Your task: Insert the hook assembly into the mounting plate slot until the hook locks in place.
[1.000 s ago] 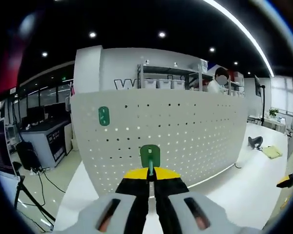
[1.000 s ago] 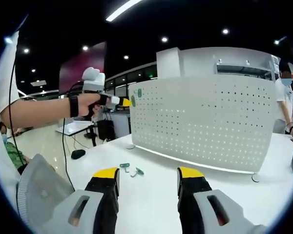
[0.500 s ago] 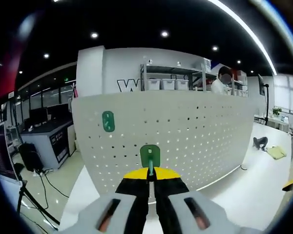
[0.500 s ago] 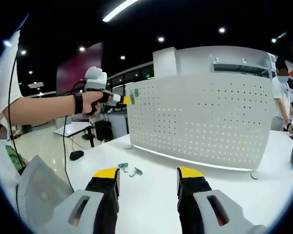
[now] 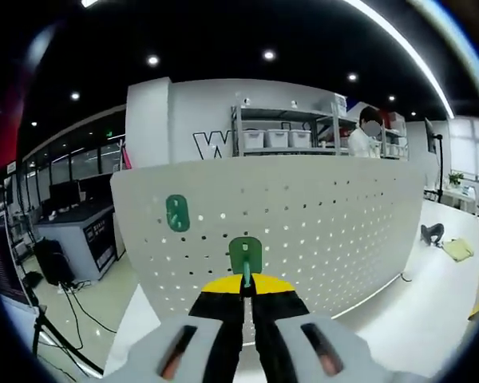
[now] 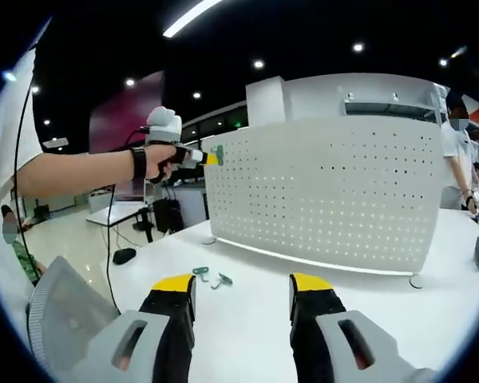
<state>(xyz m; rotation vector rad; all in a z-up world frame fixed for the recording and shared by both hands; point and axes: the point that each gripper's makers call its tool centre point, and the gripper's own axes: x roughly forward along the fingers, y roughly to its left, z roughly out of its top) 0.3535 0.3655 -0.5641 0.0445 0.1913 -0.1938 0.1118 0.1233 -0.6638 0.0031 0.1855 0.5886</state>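
The left tool has its two yellow-tipped jaws pressed together on the stem of a green hook, whose flat rounded backing plate stands upright just beyond the jaw tips. Straight ahead of that hook is the mounting plate, a white upright panel full of small holes; the tool's long axis points squarely at the panel's face. The hook looks very near the panel, though whether it touches cannot be told. A second green hook already sits on the panel, up and to the left of the held one.

In the right gripper view, a hand holds the left tool at the upper left corner of the panel, so this is clearly the nearer arm. The right tool has its jaws wide apart with nothing between them, low over the white worktop and well apart from the panel. Two loose green hooks lie on the worktop in front of the panel's lower left.

The coming move likely calls for a straight push into a hole.
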